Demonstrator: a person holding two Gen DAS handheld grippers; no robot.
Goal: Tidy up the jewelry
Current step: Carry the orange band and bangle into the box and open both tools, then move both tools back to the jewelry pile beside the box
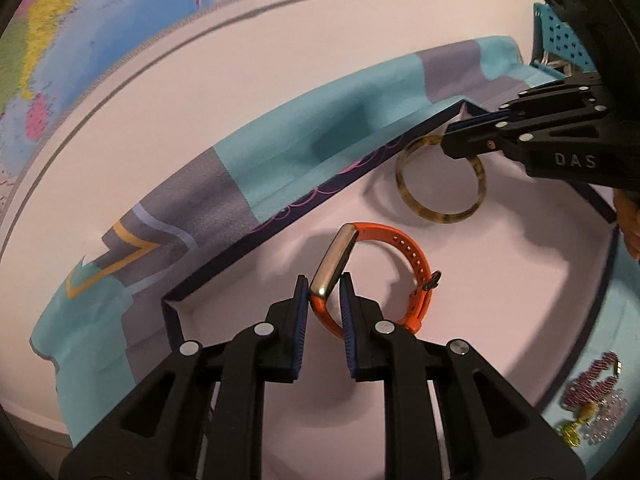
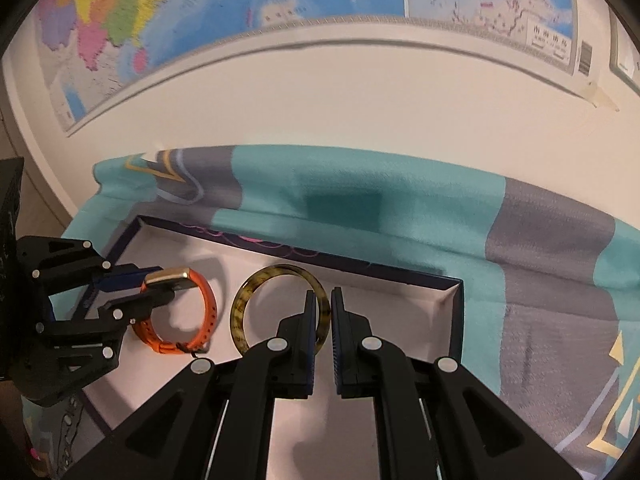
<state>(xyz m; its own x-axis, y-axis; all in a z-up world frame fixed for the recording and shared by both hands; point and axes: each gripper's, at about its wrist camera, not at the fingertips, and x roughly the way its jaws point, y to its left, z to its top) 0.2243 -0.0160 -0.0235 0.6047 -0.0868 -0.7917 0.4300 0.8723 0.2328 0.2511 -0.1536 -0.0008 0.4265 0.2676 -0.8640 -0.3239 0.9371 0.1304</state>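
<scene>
1. The left claw (image 1: 325, 300) is clamped on the orange watch (image 1: 376, 276) at the lower end of its gold-coloured case. The watch is inside the shallow box (image 1: 224, 258), over its white floor; I cannot tell whether it touches the floor.
2. The watch stands on edge. Its case tilts up and away from the claw, and the strap loop curls off to the right, buckle low.
3. Farther in, the right claw (image 2: 320, 312) pinches the rim of the tortoiseshell bangle (image 2: 256, 280), its pads nearly together. The ring stands roughly upright in the same box, facing the watch.
4. My judgement: both pieces are about to be set down, neither released.
5. More beaded jewelry (image 1: 592, 396) waits outside the box on the teal cloth (image 1: 280, 152).
</scene>
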